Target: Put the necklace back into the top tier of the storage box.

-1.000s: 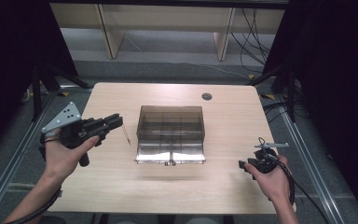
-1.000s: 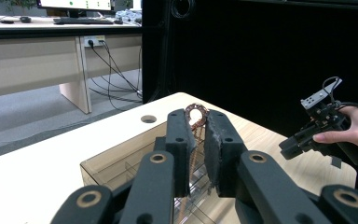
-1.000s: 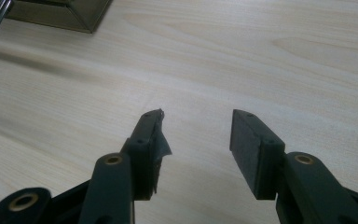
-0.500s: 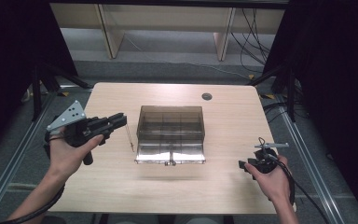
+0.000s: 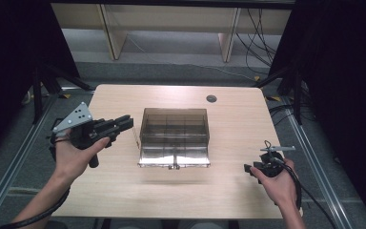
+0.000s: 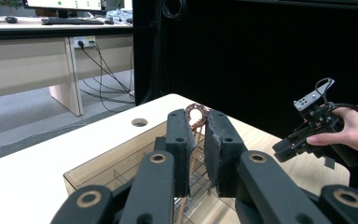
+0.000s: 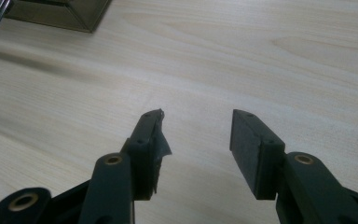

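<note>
While pinched, ring half hidden.

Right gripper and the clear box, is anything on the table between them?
No. High view shows bare table between the right gripper and the clear box.

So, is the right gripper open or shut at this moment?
Open. The right gripper shows a wide gap between its jaws in its own view, with bare wooden table visible through it and nothing held.

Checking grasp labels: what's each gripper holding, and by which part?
The left gripper pinches a thin chain partway down, its ring above the jaws. The right gripper is open, holding nothing.
</note>
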Available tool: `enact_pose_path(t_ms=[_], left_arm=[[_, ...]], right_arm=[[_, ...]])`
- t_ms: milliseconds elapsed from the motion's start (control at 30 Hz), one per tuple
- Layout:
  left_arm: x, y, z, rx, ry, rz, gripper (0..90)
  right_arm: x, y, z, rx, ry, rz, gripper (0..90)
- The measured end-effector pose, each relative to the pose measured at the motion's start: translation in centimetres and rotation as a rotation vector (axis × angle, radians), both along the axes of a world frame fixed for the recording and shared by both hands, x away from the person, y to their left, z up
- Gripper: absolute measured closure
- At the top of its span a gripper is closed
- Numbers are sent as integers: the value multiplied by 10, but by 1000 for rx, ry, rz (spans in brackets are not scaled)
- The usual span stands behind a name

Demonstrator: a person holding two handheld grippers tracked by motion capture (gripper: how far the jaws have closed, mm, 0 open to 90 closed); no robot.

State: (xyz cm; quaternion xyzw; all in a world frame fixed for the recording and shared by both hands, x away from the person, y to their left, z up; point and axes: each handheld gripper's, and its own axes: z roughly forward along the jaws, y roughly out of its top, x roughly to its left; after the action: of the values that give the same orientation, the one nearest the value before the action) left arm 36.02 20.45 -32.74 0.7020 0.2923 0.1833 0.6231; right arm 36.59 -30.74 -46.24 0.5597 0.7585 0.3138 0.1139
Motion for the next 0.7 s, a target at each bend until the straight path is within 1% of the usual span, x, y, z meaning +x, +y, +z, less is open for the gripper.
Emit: enact_pose_path(t_ms=[33,67,100,133,167,200,233,267,300,400,433,467,633,700], left_arm=[[0,-1,0,4,-1,-4,798],[0,-1,0,4,-1,-4,798],[-1,-2,0,1,9,-5,798],[0,-3,0,3,7,-9,798],[0,-4,0,0,9,-11,798],[0,-4,0,2,8,-10,798],[0,-5,0,1,7,-13,798],[0,-6,-1,-2,13,-11,798],[1,-6,-1,-1,13,-12,798],[1,-8,-1,-4,20,-7,798],[2,-9,-1,-5,18,-7,798],[3,-10,-2,1,13,-15,799],[3,-12,-3,2,23,-11,798],[4,-13,-4,11,14,-26,798]], right_arm=[[0,0,1,8,17,6,544],[0,0,1,8,17,6,544],[0,0,1,7,11,9,544],[-1,1,2,21,32,-2,544],[0,1,0,2,-7,-12,544],[0,2,-1,-18,-26,-36,544],[0,1,0,-38,-8,-23,544],[-1,0,3,-85,13,-29,544],[-1,0,3,-71,16,-21,544],[-1,0,2,-65,18,-15,544],[-1,0,3,-74,20,-20,544],[-1,1,2,-51,14,-19,544],[-1,0,2,-50,12,-17,544],[-1,0,3,-43,18,-15,544]])
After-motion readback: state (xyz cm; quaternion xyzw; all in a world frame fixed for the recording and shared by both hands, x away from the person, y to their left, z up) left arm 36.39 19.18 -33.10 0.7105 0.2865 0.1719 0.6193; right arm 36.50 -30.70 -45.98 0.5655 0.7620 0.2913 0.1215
